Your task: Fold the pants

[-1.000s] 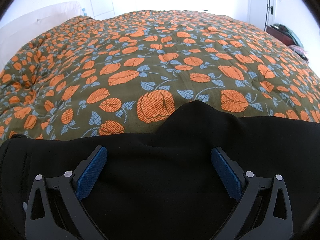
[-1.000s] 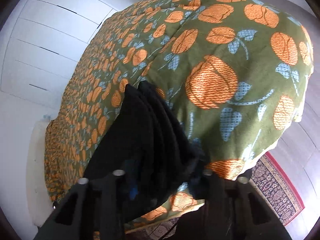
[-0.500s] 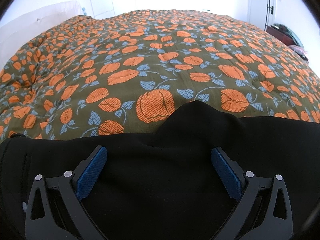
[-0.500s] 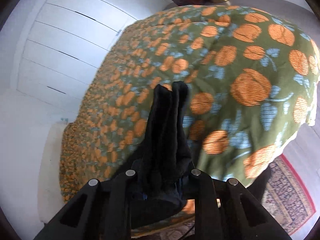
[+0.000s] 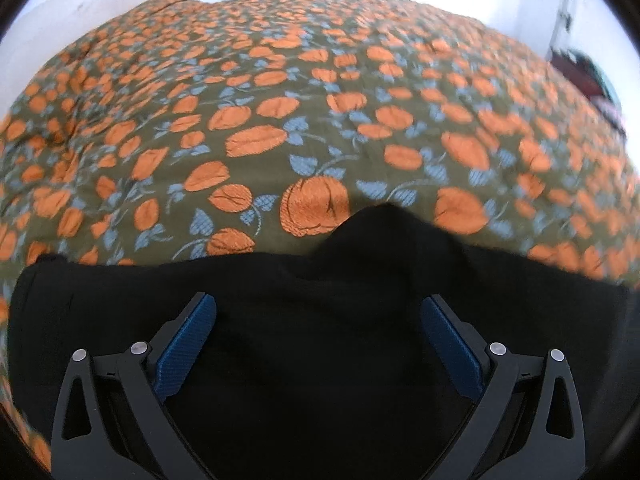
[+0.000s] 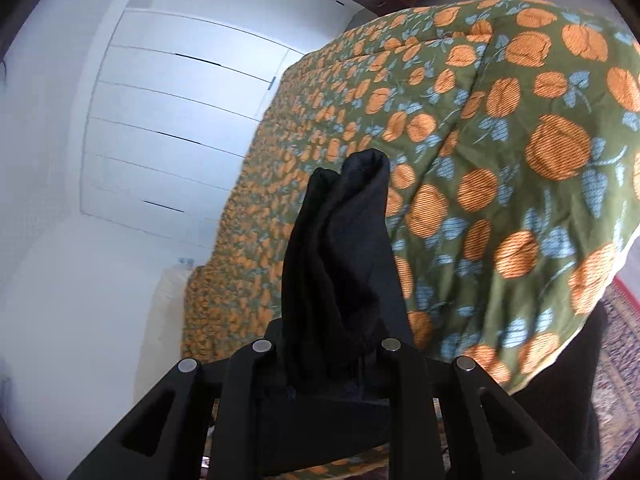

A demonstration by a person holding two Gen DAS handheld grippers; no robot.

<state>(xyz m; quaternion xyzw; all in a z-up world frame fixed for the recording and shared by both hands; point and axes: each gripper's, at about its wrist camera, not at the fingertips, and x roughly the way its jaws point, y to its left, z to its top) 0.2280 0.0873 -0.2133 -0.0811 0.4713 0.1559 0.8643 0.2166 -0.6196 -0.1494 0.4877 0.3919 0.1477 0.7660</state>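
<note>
Since a second ago the right gripper (image 6: 326, 364) has swung up from the bedspread (image 6: 520, 160), its jaws closing on a bunched end of the pants (image 6: 340, 248), which now stands up from them. Nearer the person, the left gripper (image 5: 318, 344) hangs wide open over the black cloth, holding nothing, with the pants (image 5: 320, 360) spread flat beneath it. Folding seems barely begun, though blur hides detail; the lifted end has yet to be carried across and laid down.
</note>
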